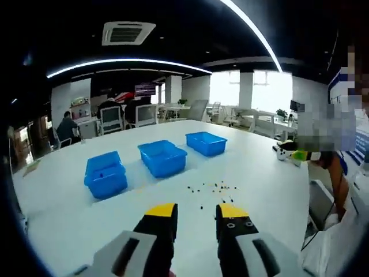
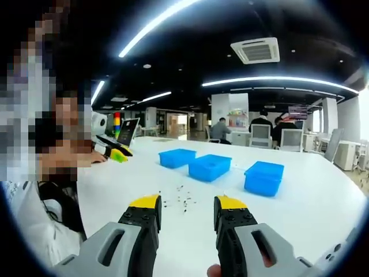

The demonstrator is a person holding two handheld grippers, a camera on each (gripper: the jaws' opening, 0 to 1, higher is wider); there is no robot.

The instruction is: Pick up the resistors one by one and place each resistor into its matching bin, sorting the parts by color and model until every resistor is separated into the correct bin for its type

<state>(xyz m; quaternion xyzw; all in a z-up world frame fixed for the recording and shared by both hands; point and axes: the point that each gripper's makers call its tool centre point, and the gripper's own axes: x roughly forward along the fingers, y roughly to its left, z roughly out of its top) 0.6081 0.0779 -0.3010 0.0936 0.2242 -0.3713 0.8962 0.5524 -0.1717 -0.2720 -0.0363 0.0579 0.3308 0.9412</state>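
Several small dark resistors point(image 1: 213, 188) lie scattered on the white table point(image 1: 259, 184), just beyond my left gripper point(image 1: 197, 211), which stands open with nothing between its yellow-tipped jaws. Three blue bins sit behind them in a row: left bin point(image 1: 106, 174), middle bin point(image 1: 162, 157), right bin point(image 1: 206, 143). In the right gripper view the same resistors point(image 2: 181, 199) lie ahead of my right gripper point(image 2: 187, 203), open and empty. There the bins appear as far bin point(image 2: 177, 157), middle bin point(image 2: 210, 166) and near bin point(image 2: 264, 176).
A person sits at the table's side point(image 2: 55, 167), with a small colourful toy point(image 1: 291, 153) on the table close by. Office chairs and seated people point(image 1: 112, 115) are at the room's far end. Bare tabletop lies around the resistors.
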